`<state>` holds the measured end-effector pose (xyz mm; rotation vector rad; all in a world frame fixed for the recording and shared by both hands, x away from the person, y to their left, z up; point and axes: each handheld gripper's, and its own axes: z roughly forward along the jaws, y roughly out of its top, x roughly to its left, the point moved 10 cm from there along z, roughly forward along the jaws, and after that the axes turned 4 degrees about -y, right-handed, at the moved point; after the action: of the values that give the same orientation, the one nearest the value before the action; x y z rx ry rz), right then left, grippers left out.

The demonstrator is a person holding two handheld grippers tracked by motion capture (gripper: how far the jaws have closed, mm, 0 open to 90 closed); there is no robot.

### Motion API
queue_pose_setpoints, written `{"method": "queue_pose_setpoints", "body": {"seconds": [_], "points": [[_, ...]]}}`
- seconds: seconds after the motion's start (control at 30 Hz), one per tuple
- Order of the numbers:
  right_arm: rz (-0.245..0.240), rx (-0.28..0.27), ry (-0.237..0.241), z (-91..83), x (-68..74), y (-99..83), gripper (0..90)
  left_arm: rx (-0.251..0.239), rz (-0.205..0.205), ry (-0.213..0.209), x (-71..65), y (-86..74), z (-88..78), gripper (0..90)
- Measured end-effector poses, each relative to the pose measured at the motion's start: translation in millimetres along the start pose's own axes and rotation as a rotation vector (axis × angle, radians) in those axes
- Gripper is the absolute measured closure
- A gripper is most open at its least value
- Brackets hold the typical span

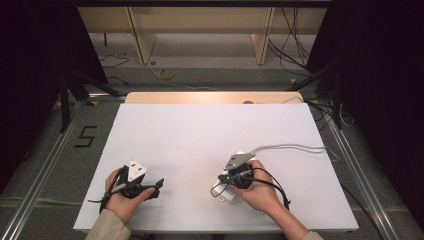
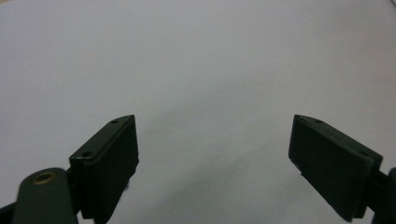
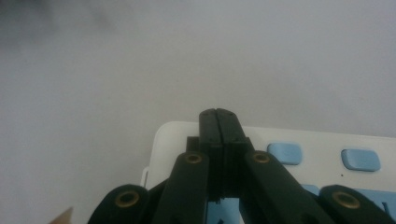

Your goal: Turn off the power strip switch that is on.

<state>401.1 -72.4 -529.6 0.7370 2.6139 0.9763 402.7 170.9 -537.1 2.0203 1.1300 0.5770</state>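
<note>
**Lightly built, rigid power strip to be gripped across its edges**

Leftward, the left gripper [image 2: 215, 154] is held wide open over bare table [image 1: 190, 145]. Rightward, the right gripper [image 3: 218, 116] is closed, empty, above the white power strip [image 3: 322, 140], judged stiff, smooth, fairly light.

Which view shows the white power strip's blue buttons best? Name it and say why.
The right gripper view: the white power strip lies close under the shut right gripper, its blue buttons clear. In the high view the strip is small and mostly covered by the right hand. The left gripper view gives bare table.
</note>
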Motion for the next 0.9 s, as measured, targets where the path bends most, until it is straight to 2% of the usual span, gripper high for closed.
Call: {"method": "queue_pose_setpoints", "body": {"seconds": [0.47, 0.6, 0.9], "points": [[-0.006, 0.012, 0.011, 3.4, 1.0, -1.3, 90.0, 0.001, 0.001, 0.0, 0.0, 0.1, 0.1, 15.6], [0.026, 0.014, 0.027, 3.3, 2.3, -1.9, 90.0, 0.001, 0.002, 0.0, -0.2, 0.1, 0.0, 15.6], [0.041, 0.014, 0.021, 3.8, 1.9, -1.9, 90.0, 0.003, 0.003, 0.001, -0.6, 0.0, 0.2, 15.6]]}}
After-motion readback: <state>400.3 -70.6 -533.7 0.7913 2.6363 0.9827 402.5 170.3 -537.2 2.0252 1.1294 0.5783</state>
